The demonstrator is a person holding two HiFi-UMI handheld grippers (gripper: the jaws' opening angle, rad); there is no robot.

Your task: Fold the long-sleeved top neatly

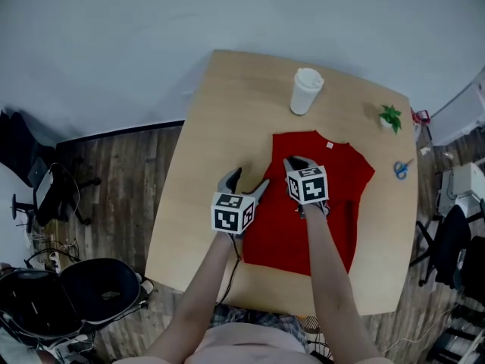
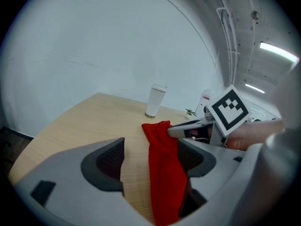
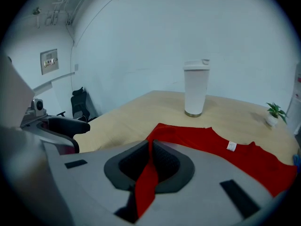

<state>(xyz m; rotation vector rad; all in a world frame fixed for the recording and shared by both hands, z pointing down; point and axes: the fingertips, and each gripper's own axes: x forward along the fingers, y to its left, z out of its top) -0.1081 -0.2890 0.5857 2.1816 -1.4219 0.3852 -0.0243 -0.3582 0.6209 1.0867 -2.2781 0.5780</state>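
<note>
The red long-sleeved top (image 1: 326, 203) lies spread on the wooden table (image 1: 204, 150), collar towards the far side. My right gripper (image 1: 295, 162) hovers over the top's left part and is shut on a strip of its red fabric (image 3: 146, 175), which is pinched between the pads. To its left, my left gripper (image 1: 246, 182) is at the top's left edge with its jaws wide apart. A red fold (image 2: 164, 173) runs through that gap close to the right pad and is not clamped. In the left gripper view, the right gripper (image 2: 171, 131) bites the fold's far end.
A tall white cup (image 1: 306, 91) stands beyond the collar. At the table's far right are a small green plant (image 1: 390, 117) and blue scissors (image 1: 402, 168). A black chair (image 1: 83, 294) stands on the floor at the left.
</note>
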